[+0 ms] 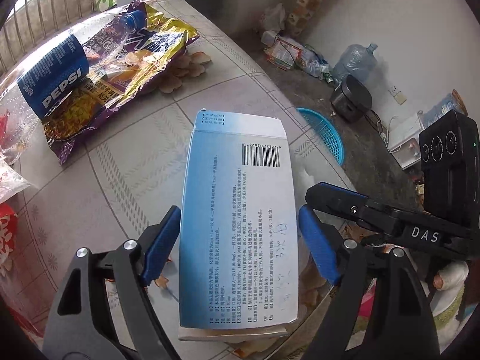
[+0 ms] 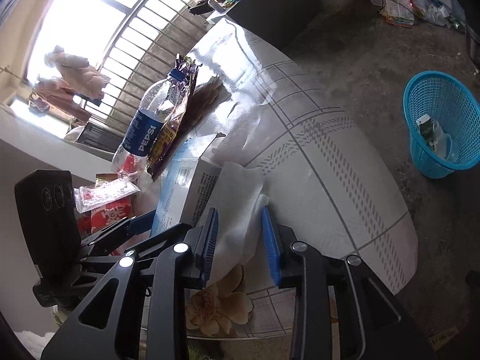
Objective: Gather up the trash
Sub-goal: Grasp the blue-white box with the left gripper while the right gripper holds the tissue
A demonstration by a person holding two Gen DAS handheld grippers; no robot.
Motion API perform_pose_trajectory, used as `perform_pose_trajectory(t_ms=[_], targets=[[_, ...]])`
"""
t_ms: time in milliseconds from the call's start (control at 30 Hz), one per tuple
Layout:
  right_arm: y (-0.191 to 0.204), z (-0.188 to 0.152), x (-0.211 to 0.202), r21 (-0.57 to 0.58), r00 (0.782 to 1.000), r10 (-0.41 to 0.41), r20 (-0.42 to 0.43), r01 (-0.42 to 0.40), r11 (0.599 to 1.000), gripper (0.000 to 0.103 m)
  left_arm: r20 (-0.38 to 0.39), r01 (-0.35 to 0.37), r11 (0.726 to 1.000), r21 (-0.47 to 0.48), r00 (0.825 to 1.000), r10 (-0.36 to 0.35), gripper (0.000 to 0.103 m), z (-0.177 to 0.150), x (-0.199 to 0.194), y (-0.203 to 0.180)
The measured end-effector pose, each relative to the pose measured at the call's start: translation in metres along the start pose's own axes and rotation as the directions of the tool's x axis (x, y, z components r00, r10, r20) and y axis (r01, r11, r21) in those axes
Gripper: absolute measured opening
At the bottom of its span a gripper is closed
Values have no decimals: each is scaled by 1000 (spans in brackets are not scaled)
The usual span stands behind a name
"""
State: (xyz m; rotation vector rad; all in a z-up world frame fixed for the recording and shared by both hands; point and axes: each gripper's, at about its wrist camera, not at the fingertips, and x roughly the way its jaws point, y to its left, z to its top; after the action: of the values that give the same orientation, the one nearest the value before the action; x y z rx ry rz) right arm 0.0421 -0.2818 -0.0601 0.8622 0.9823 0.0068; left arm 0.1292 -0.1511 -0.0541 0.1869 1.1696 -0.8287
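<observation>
A blue and white medicine box [image 1: 237, 210] with a barcode sits between the fingers of my left gripper [image 1: 240, 210]. The jaws stand wide on either side of the box; a thin gap shows at the right pad [image 1: 318, 246], and I see no squeeze. In the right wrist view the same box [image 2: 180, 183] rests on the table, one left finger [image 2: 141, 222] beside it. A crumpled white tissue [image 2: 240, 186] lies on the tablecloth between the parted blue pads of my right gripper [image 2: 240, 210], neither pad pressing it. An empty Pepsi bottle [image 1: 54, 81] lies across a purple and yellow snack bag [image 1: 126, 69].
A blue mesh basket [image 2: 441, 126] holding some rubbish stands on the floor beyond the table's edge [image 2: 390, 240]. Red wrappers [image 2: 111, 210] and clear plastic lie at the left. A water jug [image 1: 354, 63] and a black pot [image 1: 351, 99] sit on the floor.
</observation>
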Motion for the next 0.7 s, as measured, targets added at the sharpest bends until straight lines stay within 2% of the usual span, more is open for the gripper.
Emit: perform_pose_trajectory(t_ms=[100,267,500,633,700], targets=[[5,-2,4,-17,1000,-12,-9,11,1000,25,5,-7,1000,-2,1000,7,75,-2,0,5],[14,-6,10,-78,997,-77,-8,77,994,6,21,-27,999,-24,999,27,75,-6,-4,18],[19,-6,8,-125,991,-134,29,137,983,5,41,-58,997,-60,997,60,75,-8,-12,42],[18,4,1,-157,974,-206,94,218,963,5,46,-77,995,-67,996,81,75,-10,-16,53],[19,12,-3,-175,968,-215,132,236,956,5,45,-79,994,-70,996,83,75,-11,-17,55]])
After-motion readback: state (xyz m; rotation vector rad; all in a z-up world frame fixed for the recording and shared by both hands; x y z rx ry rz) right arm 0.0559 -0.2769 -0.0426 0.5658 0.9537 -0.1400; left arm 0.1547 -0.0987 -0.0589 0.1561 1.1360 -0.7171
